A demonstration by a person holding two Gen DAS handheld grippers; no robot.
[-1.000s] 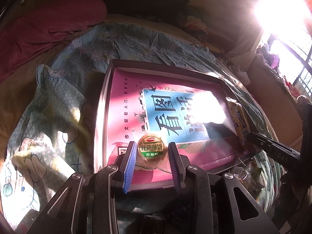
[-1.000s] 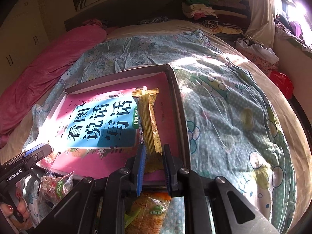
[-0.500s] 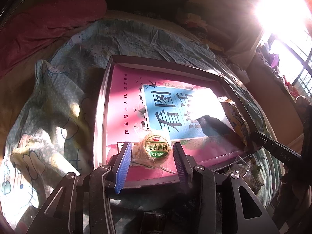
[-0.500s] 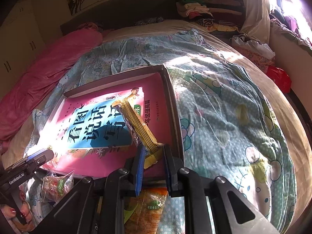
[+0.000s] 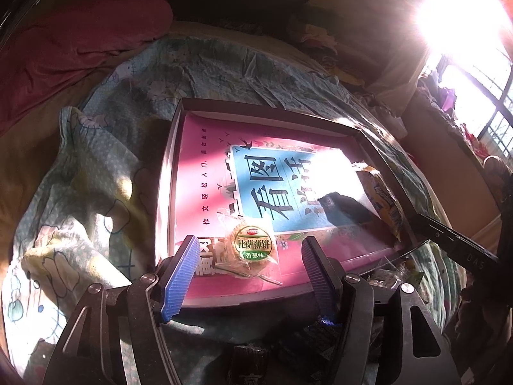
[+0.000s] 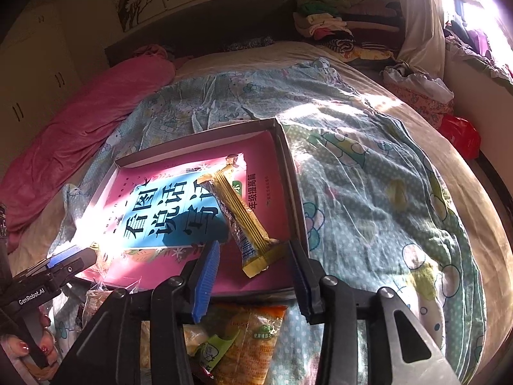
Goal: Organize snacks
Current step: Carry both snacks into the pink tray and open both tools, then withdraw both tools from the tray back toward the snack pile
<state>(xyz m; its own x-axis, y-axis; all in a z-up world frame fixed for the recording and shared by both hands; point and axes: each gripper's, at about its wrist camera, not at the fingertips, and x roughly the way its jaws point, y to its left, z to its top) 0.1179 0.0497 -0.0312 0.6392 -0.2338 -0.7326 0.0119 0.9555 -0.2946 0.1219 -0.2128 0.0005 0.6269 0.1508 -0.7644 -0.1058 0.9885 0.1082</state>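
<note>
A shallow dark box (image 5: 174, 160) lined with a pink and blue book cover lies on the bed; it also shows in the right wrist view (image 6: 288, 160). A round wrapped biscuit (image 5: 251, 250) lies in its near left corner, between the spread fingers of my open left gripper (image 5: 250, 269). A long yellow wafer bar (image 6: 239, 215) lies slanted in the box's near right part, free of my open right gripper (image 6: 253, 263). The bar also shows in the left wrist view (image 5: 381, 199).
Loose snack packets lie on the bedspread in front of the box: an orange bag (image 6: 243, 340) and clear-wrapped ones (image 6: 96, 301). A pink quilt (image 6: 80, 138) lies at the left. Clothes (image 6: 336, 29) are piled at the headboard. The floral bedspread (image 6: 384, 192) stretches right.
Both grippers have opened. The left let go of the round biscuit and the right let go of the yellow bar, which now lies slanted in the box.
</note>
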